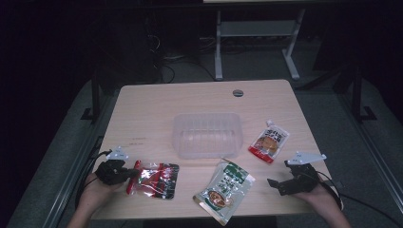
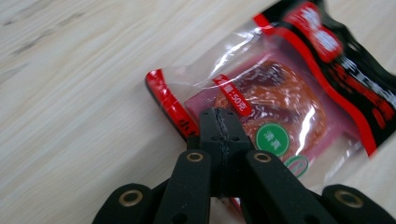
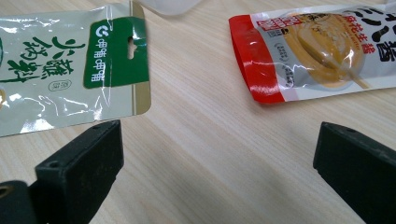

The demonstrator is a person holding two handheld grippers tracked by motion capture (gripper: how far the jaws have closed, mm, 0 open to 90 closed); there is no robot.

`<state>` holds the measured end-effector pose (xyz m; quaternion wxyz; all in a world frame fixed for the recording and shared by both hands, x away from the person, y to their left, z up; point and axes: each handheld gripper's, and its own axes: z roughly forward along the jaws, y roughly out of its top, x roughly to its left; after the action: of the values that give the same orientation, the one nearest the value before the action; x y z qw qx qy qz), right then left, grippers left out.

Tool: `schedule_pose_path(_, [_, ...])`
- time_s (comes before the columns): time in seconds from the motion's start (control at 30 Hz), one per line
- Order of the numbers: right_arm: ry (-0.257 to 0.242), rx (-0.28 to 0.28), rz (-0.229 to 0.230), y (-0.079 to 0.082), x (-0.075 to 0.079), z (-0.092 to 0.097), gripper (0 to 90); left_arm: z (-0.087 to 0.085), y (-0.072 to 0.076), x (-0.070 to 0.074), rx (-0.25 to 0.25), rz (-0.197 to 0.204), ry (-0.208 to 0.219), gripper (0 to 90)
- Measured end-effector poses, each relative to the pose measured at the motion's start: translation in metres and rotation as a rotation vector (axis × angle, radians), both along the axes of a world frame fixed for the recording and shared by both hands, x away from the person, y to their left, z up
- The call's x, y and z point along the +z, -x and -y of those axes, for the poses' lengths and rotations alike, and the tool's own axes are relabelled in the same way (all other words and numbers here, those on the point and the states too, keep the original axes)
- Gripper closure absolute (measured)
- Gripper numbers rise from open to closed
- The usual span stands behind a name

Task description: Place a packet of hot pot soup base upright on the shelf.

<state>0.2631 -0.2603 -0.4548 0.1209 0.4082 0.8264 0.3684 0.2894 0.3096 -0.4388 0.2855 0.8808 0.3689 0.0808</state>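
Observation:
A clear packet with red and black print and reddish food inside (image 1: 157, 180) (image 2: 289, 88) lies flat near the table's front left. My left gripper (image 1: 128, 175) (image 2: 219, 122) is shut on its red left edge, low over the wood. A clear plastic container (image 1: 177, 137) stands in the middle of the table. In front of it lies a green and white packet (image 1: 224, 190) (image 3: 60, 65). A red and white sauce pouch (image 1: 269, 141) (image 3: 317, 51) lies right of the container. My right gripper (image 1: 278, 185) (image 3: 219, 135) stands open at the front right, bare wood between its jaws.
The light wood table (image 1: 142, 109) has a round cable hole (image 1: 238, 92) at the back. A corner of the container (image 3: 170, 5) shows at the top of the right gripper view. A white desk frame (image 1: 218, 47) stands on the floor behind the table.

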Motion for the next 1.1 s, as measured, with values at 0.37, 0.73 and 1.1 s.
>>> schedule_pose_path(0.37, [0.004, 0.011, 0.002, -0.001, -0.001, -0.001, 1.3, 0.02, 0.0, 0.0, -0.08, -0.002, 0.019, 89.8])
schedule_pose_path(0.73, [0.004, 0.013, 0.002, 0.0, -0.001, -0.002, 1.4, 0.012, -0.001, 0.002, -0.056, 0.018, -0.005, 89.8])
schedule_pose_path(1.1, [-0.014, 0.036, 0.012, 0.004, 0.006, -0.009, 1.7, 0.01, -0.005, -0.008, -0.048, -0.012, -0.026, 89.8])
